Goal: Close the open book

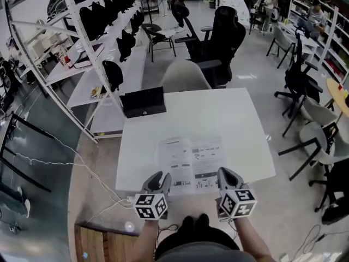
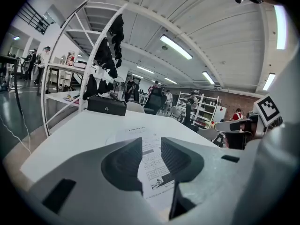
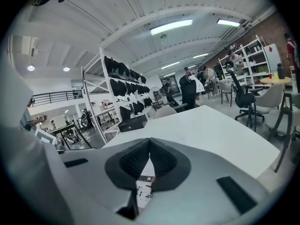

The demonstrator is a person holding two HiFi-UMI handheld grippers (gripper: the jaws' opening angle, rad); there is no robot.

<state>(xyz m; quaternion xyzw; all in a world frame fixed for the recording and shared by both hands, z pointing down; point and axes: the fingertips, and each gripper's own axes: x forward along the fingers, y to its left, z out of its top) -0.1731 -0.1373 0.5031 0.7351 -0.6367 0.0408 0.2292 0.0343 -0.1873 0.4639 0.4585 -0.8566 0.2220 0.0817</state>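
Note:
An open book [image 1: 192, 158] with printed white pages lies flat on the white table [image 1: 234, 119], close to the near edge. My left gripper [image 1: 159, 178] hovers at the book's near left corner. Its jaws stand open, and in the left gripper view [image 2: 151, 144] the printed page [image 2: 152, 165] shows through the gap, with nothing held. My right gripper [image 1: 226, 174] is at the book's near right corner. In the right gripper view [image 3: 150, 142] its jaw tips meet with nothing between them, and a strip of the page [image 3: 143, 187] shows below them.
A black case [image 1: 143, 102] sits at the table's far left corner. A pale chair [image 1: 184, 76] stands behind the table, and a white shelving rack [image 1: 82, 42] runs along the left. More chairs [image 1: 319, 130] stand to the right of the table.

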